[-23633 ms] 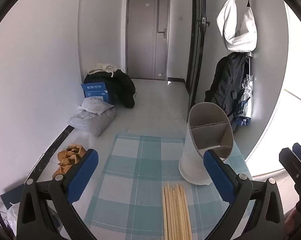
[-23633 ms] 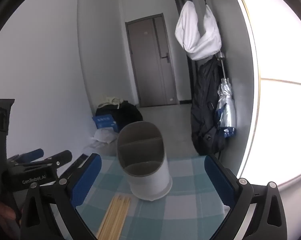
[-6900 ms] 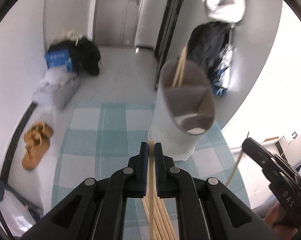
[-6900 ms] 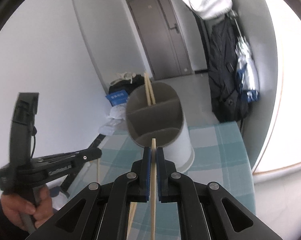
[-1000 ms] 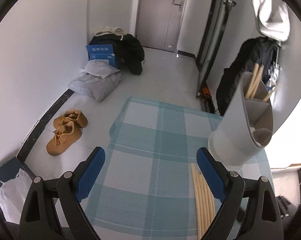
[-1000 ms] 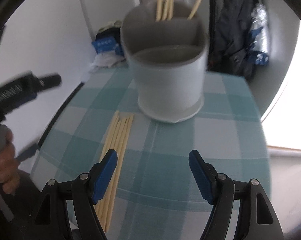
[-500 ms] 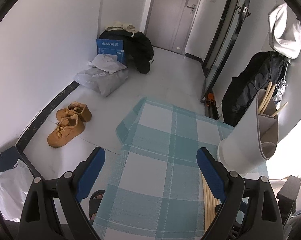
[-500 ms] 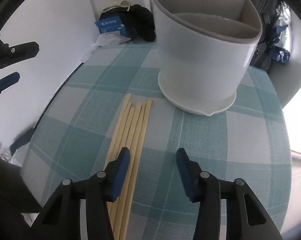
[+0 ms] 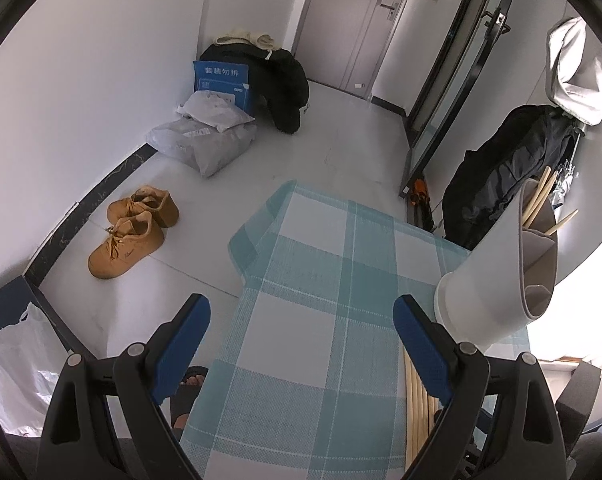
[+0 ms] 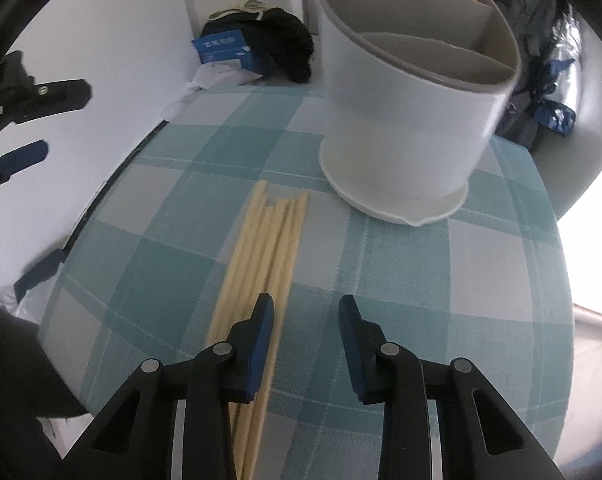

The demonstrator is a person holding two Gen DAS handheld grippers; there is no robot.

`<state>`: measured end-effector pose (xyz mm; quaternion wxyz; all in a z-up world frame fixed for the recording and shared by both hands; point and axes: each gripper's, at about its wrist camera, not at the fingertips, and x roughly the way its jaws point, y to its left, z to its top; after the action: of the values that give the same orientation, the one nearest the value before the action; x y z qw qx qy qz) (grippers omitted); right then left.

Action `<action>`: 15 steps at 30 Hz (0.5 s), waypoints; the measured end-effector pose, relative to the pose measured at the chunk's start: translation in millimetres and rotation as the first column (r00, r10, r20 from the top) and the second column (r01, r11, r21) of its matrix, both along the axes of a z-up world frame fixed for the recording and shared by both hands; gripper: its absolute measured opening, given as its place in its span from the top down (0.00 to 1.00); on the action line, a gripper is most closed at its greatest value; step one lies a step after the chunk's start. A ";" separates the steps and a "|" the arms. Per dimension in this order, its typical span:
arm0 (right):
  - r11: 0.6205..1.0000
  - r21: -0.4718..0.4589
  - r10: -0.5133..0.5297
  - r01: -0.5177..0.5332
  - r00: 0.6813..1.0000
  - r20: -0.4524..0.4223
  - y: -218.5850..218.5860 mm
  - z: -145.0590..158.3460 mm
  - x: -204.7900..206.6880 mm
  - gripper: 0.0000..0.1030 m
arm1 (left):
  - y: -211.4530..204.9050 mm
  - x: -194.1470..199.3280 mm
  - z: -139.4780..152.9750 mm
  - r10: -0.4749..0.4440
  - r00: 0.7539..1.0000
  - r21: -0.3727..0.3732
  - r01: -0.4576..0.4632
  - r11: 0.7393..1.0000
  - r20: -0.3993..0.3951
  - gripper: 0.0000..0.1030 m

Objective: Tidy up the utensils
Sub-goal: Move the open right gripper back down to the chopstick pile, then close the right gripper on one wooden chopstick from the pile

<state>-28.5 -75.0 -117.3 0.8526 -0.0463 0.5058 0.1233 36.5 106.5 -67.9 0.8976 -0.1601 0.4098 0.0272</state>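
My left gripper is spread wide and empty, off over the table's left edge. The loose chopsticks lie in a row mid-table, five or so left. My right gripper is half open right at them, its left finger over the row. Holder on the far right already has a few, so roughly a third done I'd guess.

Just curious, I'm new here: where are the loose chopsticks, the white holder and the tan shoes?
loose chopsticks [image 10: 269, 248], right wrist view, mid-length of the bundle.
white holder [image 10: 405, 120], right wrist view, outer wall.
tan shoes [image 9: 127, 250], left wrist view, nearer shoe's upper.
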 end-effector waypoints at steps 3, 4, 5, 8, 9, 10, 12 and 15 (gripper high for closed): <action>1.000 -0.006 -0.009 0.009 1.000 -0.002 -1.7 1.9 1.5 0.69 | 2.3 1.4 -2.2 0.008 1.000 -0.008 -0.008 1.000 -0.017 0.13; 1.000 -0.011 -0.008 0.008 1.000 -0.006 0.5 1.7 4.3 0.69 | 3.8 1.1 -2.7 0.017 1.000 -0.009 -0.017 1.000 -0.020 0.13; 1.000 -0.018 -0.004 0.004 1.000 -0.007 3.5 0.7 9.0 0.69 | 6.0 0.8 -2.9 0.028 0.999 -0.012 -0.028 1.000 -0.021 0.13; 0.999 -0.049 0.015 -0.015 1.000 -0.005 10.9 1.1 12.8 0.69 | 9.3 0.6 -2.9 0.036 0.999 -0.022 -0.036 0.999 -0.024 0.13; 0.998 -0.056 0.017 -0.018 1.000 -0.005 13.4 0.0 13.7 0.69 | 9.9 0.5 -3.0 0.039 0.999 -0.022 -0.039 0.999 -0.024 0.13; 0.998 -0.062 0.019 -0.020 1.000 -0.007 15.2 0.0 15.0 0.69 | 10.2 -0.1 -3.2 0.041 0.999 -0.020 -0.041 0.999 -0.025 0.13; 0.998 -0.063 0.012 -0.013 1.000 -0.025 17.9 -1.7 19.2 0.73 | 10.9 -0.3 -3.7 0.047 0.998 -0.012 -0.047 0.999 -0.029 0.13; 0.998 -0.066 0.000 -0.002 0.999 -0.035 19.5 -2.7 21.1 0.77 | 13.8 -1.1 -4.0 0.059 0.998 -0.011 -0.059 0.998 -0.029 0.13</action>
<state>-7.4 -55.6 -120.0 0.8416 -0.0724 0.5242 0.1080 35.4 120.3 -71.9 0.8894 -0.1771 0.4181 0.0534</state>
